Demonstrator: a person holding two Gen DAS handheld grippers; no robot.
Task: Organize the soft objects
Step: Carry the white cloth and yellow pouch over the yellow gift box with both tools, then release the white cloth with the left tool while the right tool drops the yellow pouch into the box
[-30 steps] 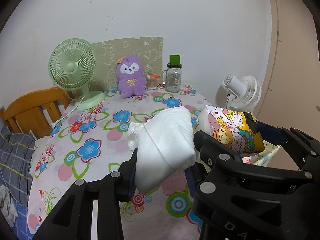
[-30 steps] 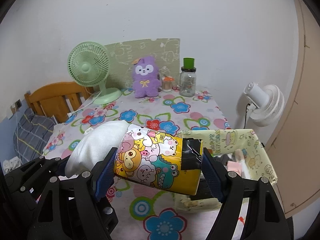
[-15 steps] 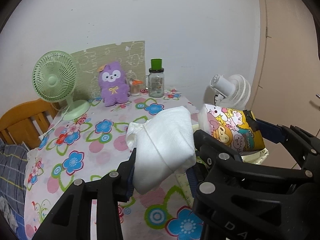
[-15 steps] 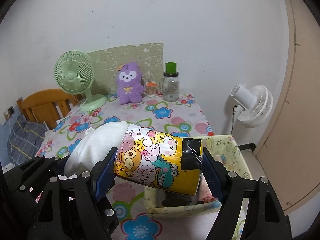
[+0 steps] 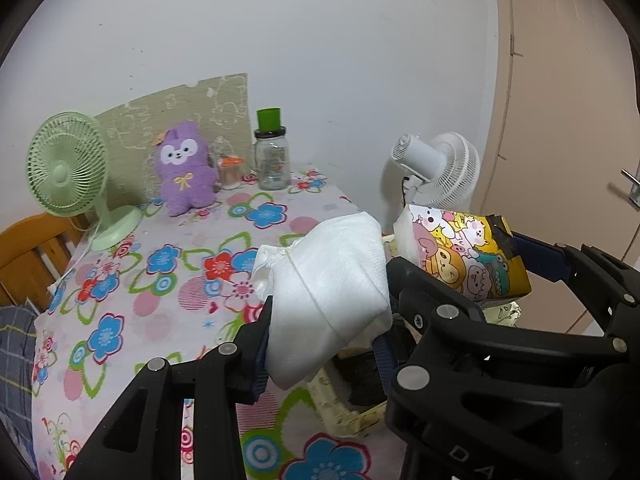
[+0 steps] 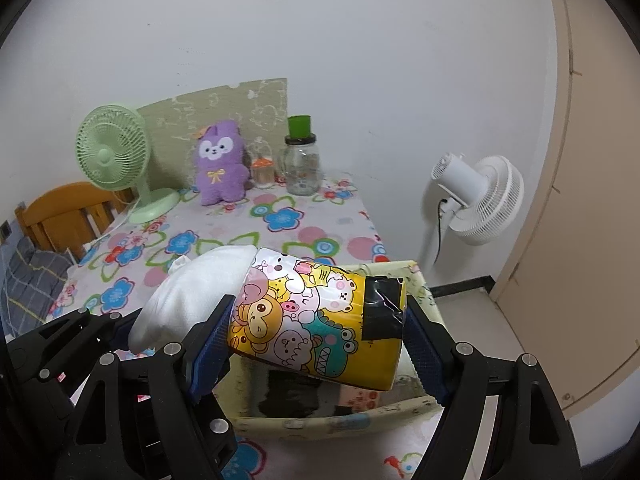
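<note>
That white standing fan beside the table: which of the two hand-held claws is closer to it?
Right. The right gripper, clamping the yellow cartoon-print pack, is on the side of the white standing fan. The left gripper, clamping the white cloth bundle, sits farther away.

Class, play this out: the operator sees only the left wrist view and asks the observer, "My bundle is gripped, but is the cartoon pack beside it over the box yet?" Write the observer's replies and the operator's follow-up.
Observer: Yes. In the right wrist view the cartoon pack, clamped across the right hand-held gripper, hangs above the open fabric box.
Operator: What's in the box, before my white bundle follows?
Observer: A dark item lies at its bottom, with a pink printed item beside it.
</note>
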